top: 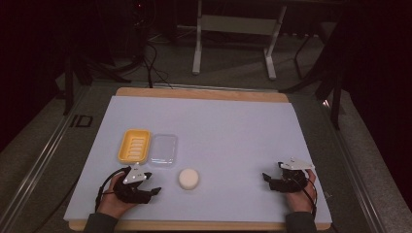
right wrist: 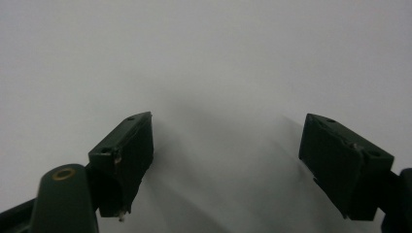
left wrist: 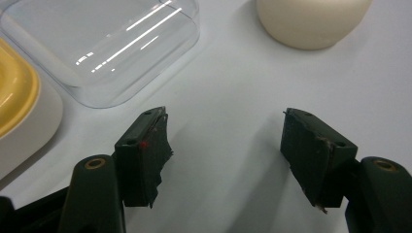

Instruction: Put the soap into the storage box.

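We list a white table cover (top: 218, 131) bearing three items at its near left. First, a yellow soap dish (top: 134, 145), ribbed inside. Second, a clear lid (top: 163, 150), lying just beside the dish on its right. Third, a round cream soap (top: 188, 178), sitting alone nearer to us than the lid and apart from it.

We hold the left gripper (top: 151, 183) low over the cover, just left of the soap; its jaws stand apart with nothing between them, the soap (left wrist: 311, 22) and lid (left wrist: 104, 46) lying ahead of it.

We hold the right gripper (top: 272, 171) at the near right, well apart from all three items, jaws wide over bare cover (right wrist: 218, 58), holding nothing.
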Available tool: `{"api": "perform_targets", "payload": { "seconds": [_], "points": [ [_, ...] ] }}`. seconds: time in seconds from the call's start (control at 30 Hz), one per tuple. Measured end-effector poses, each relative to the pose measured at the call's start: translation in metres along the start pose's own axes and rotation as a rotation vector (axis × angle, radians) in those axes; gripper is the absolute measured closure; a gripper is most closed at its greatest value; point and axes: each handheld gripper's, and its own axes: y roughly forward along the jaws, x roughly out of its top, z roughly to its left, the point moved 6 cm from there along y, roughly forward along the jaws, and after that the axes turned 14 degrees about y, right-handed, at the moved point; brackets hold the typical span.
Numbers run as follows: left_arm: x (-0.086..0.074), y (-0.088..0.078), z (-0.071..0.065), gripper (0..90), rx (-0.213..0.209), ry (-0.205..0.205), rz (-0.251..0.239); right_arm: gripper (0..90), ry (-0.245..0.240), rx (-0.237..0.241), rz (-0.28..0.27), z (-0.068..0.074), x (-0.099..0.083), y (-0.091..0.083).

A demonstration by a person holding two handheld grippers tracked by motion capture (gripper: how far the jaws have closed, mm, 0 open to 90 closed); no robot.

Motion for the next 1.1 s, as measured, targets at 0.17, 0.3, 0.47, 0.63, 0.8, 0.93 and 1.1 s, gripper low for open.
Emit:
{"api": "perform_targets", "payload": {
  "seconds": [0.17,0.3,0.47,0.63,0.8,0.93,1.1],
  "points": [
    [0.001,0.000,0.001,34.9,-0.009,0.008,0.016,20.1,-0.016,0.003,-0.010,0.002,0.000,-0.001],
    [0.002,-0.001,0.002,35.3,0.002,0.015,0.034,22.2,-0.046,0.011,-0.043,0.005,-0.001,-0.004],
    [0.009,-0.003,0.003,35.1,-0.033,0.055,0.052,22.1,-0.045,-0.004,-0.059,0.005,-0.001,-0.005],
    [0.021,-0.005,0.005,28.6,-0.052,0.095,0.033,20.7,-0.040,-0.003,-0.081,0.004,0.000,-0.007],
    [0.031,-0.004,0.007,28.7,-0.086,0.142,0.051,20.6,-0.056,-0.005,-0.078,0.005,0.000,-0.007],
    [0.037,-0.003,0.009,28.2,-0.091,0.194,0.097,20.6,-0.052,-0.004,-0.083,0.005,0.000,-0.007],
    [0.040,-0.003,0.012,26.6,-0.110,0.211,0.118,20.4,-0.074,-0.014,-0.071,0.007,-0.001,-0.006]
  ]
}}
